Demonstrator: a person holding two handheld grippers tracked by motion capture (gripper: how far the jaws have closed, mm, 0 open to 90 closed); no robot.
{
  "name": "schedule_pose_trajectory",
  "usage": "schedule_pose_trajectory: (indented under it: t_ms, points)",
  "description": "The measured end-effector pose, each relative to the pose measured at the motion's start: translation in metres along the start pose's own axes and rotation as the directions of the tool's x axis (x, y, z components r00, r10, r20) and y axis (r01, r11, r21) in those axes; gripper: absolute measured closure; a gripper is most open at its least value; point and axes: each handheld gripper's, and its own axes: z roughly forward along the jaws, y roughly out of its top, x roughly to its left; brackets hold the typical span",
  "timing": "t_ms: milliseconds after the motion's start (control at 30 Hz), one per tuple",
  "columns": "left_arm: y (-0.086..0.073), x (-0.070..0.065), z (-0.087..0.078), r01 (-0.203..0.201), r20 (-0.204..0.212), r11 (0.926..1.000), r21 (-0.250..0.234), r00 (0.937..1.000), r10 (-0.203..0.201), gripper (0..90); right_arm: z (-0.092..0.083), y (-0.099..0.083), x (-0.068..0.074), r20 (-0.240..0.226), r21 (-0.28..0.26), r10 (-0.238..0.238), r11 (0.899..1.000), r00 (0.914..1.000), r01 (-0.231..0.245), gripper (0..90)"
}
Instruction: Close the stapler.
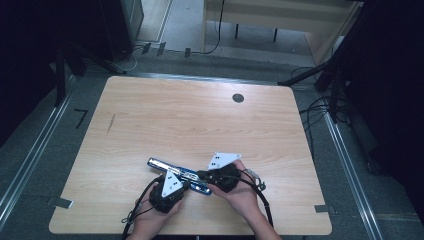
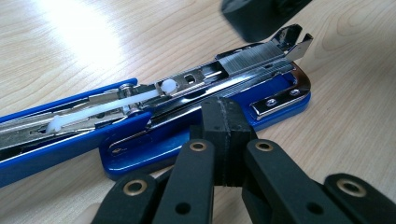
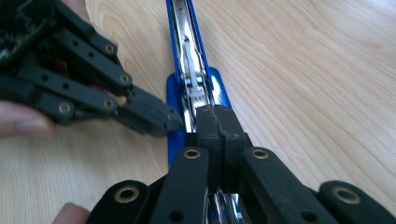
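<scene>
A blue stapler [image 1: 181, 174] lies swung open flat on the wooden table [image 1: 190, 120], near its front edge. Its metal magazine [image 2: 252, 58] faces up with a row of staples in it, and a white pusher [image 2: 140, 98] sits farther back. My left gripper [image 2: 223, 109] is shut with nothing between its pads, its tips resting against the blue base [image 2: 154, 144]. My right gripper [image 3: 216, 116] is also shut, pads pressed together just above the magazine rail [image 3: 189, 51]. The left gripper [image 3: 161, 122] reaches in from the side in the right gripper view.
A dark round grommet [image 1: 238, 98] sits near the table's far edge and a short dark mark [image 1: 111, 123] at the left. Cables [image 1: 315, 107] and stand legs lie on the floor around the table. A light wooden bench [image 1: 280, 17] stands behind.
</scene>
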Motion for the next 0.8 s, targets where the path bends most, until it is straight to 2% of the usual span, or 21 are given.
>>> schedule_pose_trajectory:
  t_ms: [333, 800]
  points:
    - [0.0, 0.0, 0.0, 0.001, 0.005, 1.0, 0.001, 1.0, -0.001, 90.0, 0.02, 0.007, 0.006, 0.004, 0.027, -0.021, 0.999, 0.9998, 0.021, 90.0]
    - [0.0, 0.001, 0.0, 0.004, 0.009, 1.0, 0.004, 1.0, -0.004, 90.0, 0.011, -0.002, 0.002, 0.017, 0.049, -0.03, 0.998, 0.9994, 0.029, 90.0]
